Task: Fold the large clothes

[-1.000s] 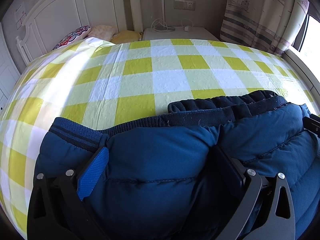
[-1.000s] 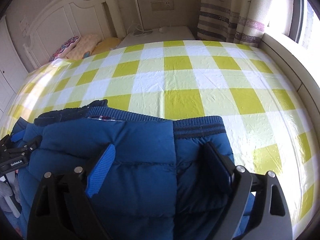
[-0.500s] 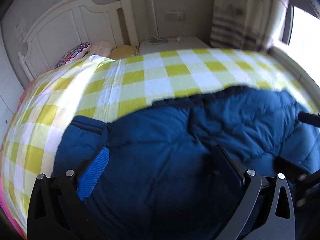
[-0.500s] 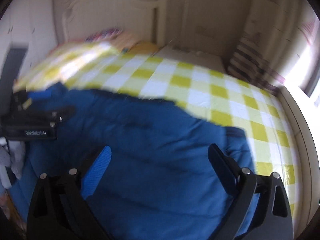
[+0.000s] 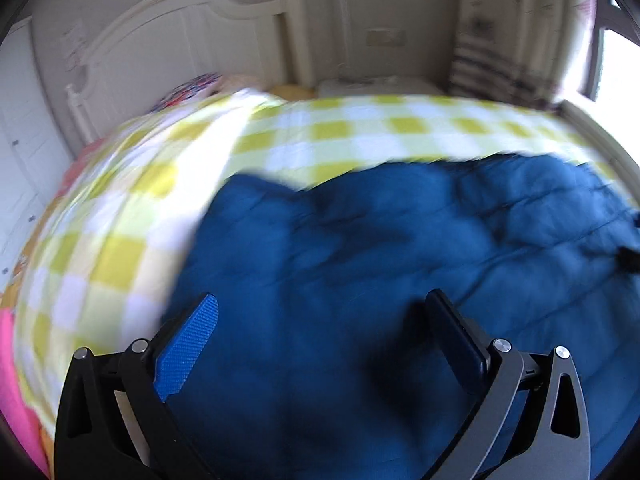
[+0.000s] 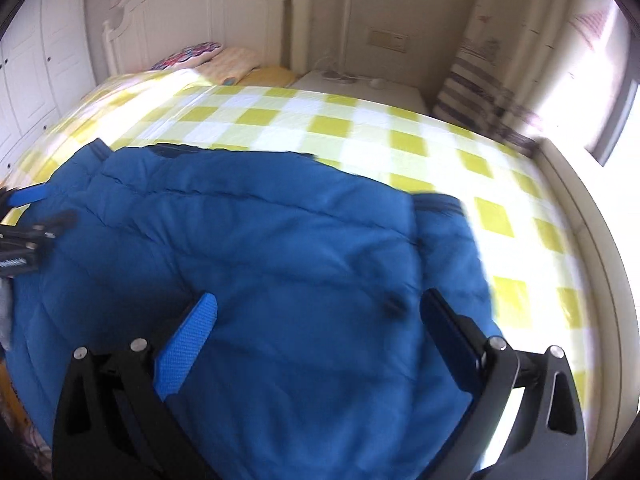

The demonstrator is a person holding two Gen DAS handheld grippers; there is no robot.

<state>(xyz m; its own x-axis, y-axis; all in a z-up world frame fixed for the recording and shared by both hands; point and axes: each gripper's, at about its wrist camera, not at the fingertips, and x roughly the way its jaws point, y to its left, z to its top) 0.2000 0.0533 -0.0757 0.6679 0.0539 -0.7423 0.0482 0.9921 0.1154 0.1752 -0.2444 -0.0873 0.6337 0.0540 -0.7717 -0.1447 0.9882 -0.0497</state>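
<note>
A large blue padded jacket lies folded over on the yellow-and-white checked bed; it also shows in the right wrist view. My left gripper is open and empty above the jacket's left part. My right gripper is open and empty above its right part. The left gripper also shows at the left edge of the right wrist view. The left wrist view is blurred by motion.
A white headboard and pillows stand at the far end of the bed. A white nightstand and a striped curtain are at the back right. White wardrobe doors line the left. A window ledge runs along the right.
Both grippers have pulled back and up from the jacket's cuffed hem edge. The jacket now lies spread flat on the bed, and both views see more of it.
</note>
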